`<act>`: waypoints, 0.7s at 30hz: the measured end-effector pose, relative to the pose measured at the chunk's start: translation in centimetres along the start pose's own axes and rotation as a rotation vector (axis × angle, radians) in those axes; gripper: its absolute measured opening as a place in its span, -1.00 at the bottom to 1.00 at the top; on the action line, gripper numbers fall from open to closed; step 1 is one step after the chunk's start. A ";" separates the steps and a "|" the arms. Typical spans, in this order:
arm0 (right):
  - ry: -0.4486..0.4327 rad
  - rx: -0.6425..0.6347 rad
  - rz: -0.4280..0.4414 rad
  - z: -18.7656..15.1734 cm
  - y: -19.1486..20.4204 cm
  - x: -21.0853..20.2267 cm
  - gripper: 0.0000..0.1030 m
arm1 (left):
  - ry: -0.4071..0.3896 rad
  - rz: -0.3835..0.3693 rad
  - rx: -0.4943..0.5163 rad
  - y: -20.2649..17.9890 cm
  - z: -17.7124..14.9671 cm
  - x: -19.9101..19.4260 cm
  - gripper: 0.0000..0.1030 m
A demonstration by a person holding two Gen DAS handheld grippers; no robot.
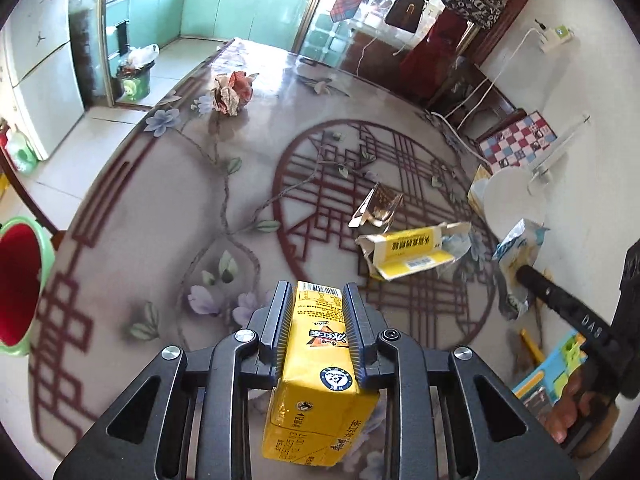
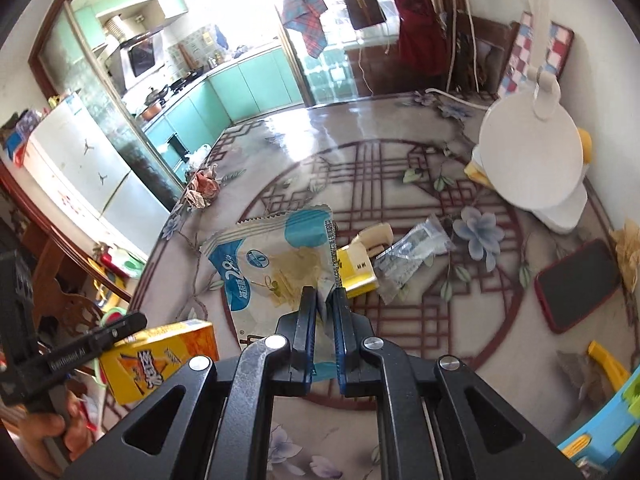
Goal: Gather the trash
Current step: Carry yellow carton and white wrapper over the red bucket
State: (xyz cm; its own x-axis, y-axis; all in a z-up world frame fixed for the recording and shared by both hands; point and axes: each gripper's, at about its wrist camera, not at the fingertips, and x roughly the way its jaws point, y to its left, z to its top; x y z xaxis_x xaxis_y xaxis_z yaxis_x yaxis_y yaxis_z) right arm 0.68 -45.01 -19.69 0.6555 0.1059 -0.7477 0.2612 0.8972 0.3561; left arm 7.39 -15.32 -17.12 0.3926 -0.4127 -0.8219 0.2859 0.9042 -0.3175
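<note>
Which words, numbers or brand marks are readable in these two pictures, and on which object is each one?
"DAS": on the right hand-held gripper.
"GenRobot.AI": on the left hand-held gripper.
"28": on the blue-white wrapper.
Chinese print and barcodes on the yellow carton and torn box: too small or blurred to read.

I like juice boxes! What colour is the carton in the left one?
Yellow carton, clearest in the left wrist view.

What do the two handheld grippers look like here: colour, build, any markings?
Both are black with angular linkage arms and silver pivot bolts. The left gripper has ribbed black pads; the right gripper has blue-edged pads. White lettering runs along each one's outer side. No cables or sleeves show.
</note>
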 end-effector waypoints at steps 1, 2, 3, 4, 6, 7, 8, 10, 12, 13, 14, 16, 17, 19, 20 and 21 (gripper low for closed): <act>0.004 0.007 0.002 -0.1 -0.2 -0.1 -0.87 | -0.001 -0.003 0.001 0.1 -0.2 -0.3 -0.52; 0.005 0.011 0.003 -0.2 -0.3 -0.3 -0.87 | -0.007 0.000 0.005 0.2 -0.3 -0.6 -0.52; 0.004 0.011 0.003 -0.3 -0.2 -0.5 -0.87 | -0.021 0.006 0.013 0.3 -0.5 -1.2 -0.52; 0.001 0.007 0.003 -0.3 -0.2 -0.7 -0.87 | -0.038 0.017 0.026 0.2 -0.7 -1.8 -0.52; -0.012 -0.005 0.006 -0.3 0.3 -1.2 -0.87 | -0.067 0.041 0.055 0.0 -0.7 -2.9 -0.52; -0.019 -0.014 0.012 -0.3 0.7 -1.5 -0.87 | -0.083 0.049 0.064 0.0 -0.6 -3.5 -0.52; -0.027 -0.022 0.018 -0.2 1.1 -1.8 -0.87 | -0.097 0.051 0.066 0.1 -0.6 -4.1 -0.52; -0.043 -0.042 0.026 -0.1 1.8 -2.3 -0.87 | -0.122 0.054 0.056 0.3 -0.2 -5.1 -0.52; -0.059 -0.069 0.031 0.1 2.9 -2.8 -0.87 | -0.143 0.057 0.044 0.6 0.1 -6.0 -0.52; -0.067 -0.084 0.035 0.2 3.5 -3.1 -0.87 | -0.154 0.059 0.038 0.9 0.2 -6.4 -0.52; -0.075 -0.098 0.038 0.3 4.0 -3.4 -0.87 | -0.163 0.061 0.034 1.1 0.3 -6.7 -0.52; -0.091 -0.123 0.041 0.6 5.2 -3.9 -0.87 | -0.181 0.067 0.027 1.6 0.5 -7.5 -0.52; -0.097 -0.134 0.041 0.7 5.6 -4.1 -0.87 | -0.188 0.074 0.025 1.7 0.5 -7.7 -0.52; -0.105 -0.151 0.045 0.9 6.6 -4.4 -0.87 | -0.201 0.083 0.018 2.2 0.5 -8.2 -0.52; -0.108 -0.159 0.050 1.0 7.1 -4.4 -0.87 | -0.206 0.085 0.013 2.4 0.5 -8.4 -0.52; -0.107 -0.165 0.054 1.0 7.5 -4.5 -0.87 | -0.208 0.087 0.008 2.7 0.5 -8.5 -0.52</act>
State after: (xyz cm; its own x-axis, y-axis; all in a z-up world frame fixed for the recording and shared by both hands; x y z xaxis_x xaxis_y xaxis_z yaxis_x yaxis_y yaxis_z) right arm 0.41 -39.21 -13.10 0.7396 0.1170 -0.6628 0.1103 0.9504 0.2908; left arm 5.24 -9.41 -10.73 0.5876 -0.3480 -0.7305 0.2499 0.9367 -0.2452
